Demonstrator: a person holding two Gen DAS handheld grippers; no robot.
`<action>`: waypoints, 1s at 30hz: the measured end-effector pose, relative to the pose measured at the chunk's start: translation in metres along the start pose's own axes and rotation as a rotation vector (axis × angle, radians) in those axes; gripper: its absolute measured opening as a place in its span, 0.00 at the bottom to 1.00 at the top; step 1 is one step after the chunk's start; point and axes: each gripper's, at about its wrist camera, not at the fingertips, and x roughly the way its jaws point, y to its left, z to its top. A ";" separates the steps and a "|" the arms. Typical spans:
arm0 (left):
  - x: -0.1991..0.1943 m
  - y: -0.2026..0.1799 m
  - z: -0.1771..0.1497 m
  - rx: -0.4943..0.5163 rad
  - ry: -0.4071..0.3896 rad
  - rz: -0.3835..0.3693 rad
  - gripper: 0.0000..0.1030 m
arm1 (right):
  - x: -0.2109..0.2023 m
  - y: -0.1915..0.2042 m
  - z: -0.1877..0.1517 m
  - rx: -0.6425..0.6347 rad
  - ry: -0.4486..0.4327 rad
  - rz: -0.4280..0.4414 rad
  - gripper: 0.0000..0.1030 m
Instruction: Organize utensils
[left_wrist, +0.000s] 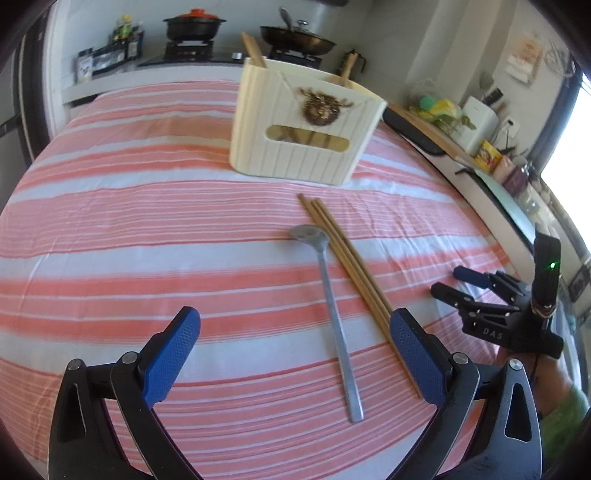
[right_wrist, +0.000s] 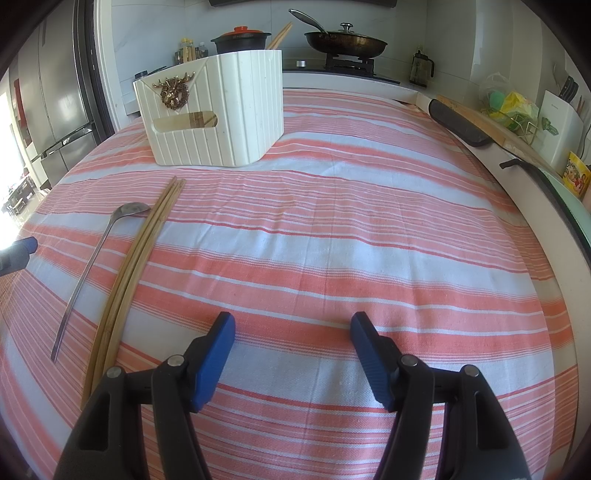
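Spoon (left_wrist: 334, 314) beside chopsticks (left_wrist: 347, 258) on cloth (left_wrist: 147, 221), holder (left_wrist: 306, 122) behind them

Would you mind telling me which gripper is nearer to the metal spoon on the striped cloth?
Left. The left gripper hovers open right over the spoon handle; the right gripper sits open farther off, beyond the chopsticks.

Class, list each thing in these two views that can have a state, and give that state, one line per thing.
Left hand-held gripper: open, empty.
Right hand-held gripper: open, empty.
Metal spoon: lying flat on the striped cloth.
Chopsticks: lying bundled beside the spoon.
Utensil holder: upright, already holding some wooden utensils.
Frying pan: lidded, on the stove.
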 end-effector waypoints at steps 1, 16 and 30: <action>0.007 -0.010 0.002 0.035 0.007 0.043 0.99 | 0.000 0.000 0.000 0.000 0.000 0.000 0.64; 0.034 0.024 -0.002 -0.024 0.062 0.226 0.99 | 0.000 0.000 0.000 0.000 0.000 0.000 0.65; 0.025 0.056 0.004 -0.162 0.020 0.222 0.99 | 0.000 0.000 0.000 -0.001 0.000 -0.001 0.65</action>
